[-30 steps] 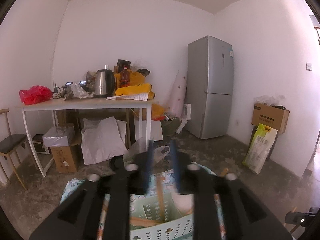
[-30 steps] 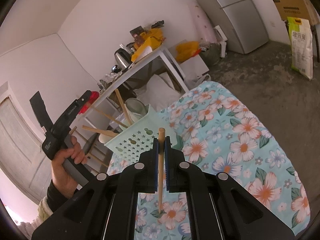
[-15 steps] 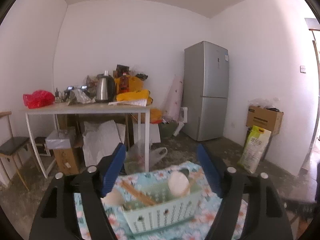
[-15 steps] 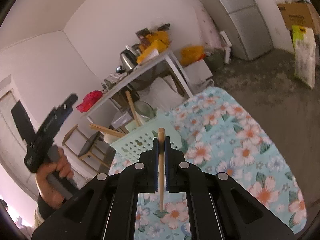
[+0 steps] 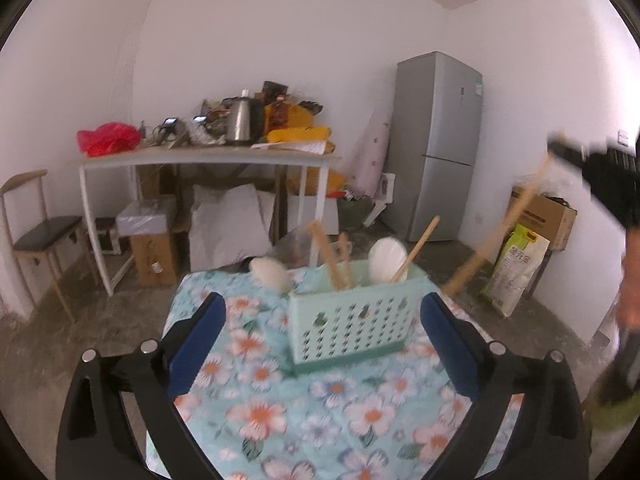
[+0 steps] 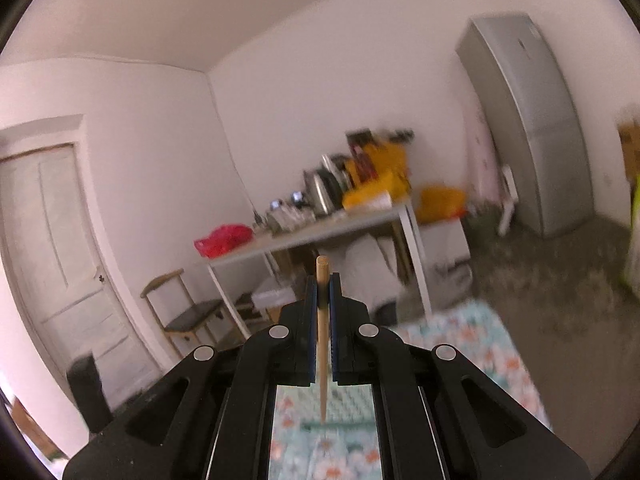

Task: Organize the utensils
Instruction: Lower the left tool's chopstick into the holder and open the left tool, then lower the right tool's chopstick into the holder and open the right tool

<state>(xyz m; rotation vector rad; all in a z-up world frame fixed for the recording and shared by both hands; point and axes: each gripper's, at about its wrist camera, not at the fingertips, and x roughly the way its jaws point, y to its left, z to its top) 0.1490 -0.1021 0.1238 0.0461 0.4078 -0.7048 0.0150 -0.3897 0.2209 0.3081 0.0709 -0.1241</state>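
Observation:
A mint-green perforated basket stands on the floral cloth, with wooden utensils and white spoons sticking out of it. My left gripper is short of the basket and its jaws are opening. The basket shows between the blue pads, which do not touch it. My right gripper is shut on a thin wooden stick held upright, high above the cloth. In the left wrist view that stick slants at the right, blurred, below the right gripper. Under the right gripper the basket is a blur.
A white table carries a kettle and a red bag, with boxes beneath. There is a grey fridge at the back right, a chair at the left and a cardboard box and rice bag at the right. A white door shows in the right wrist view.
My left gripper opened wide and drew back from the basket, which now shows whole. My right gripper rose with the stick and tipped up towards the room.

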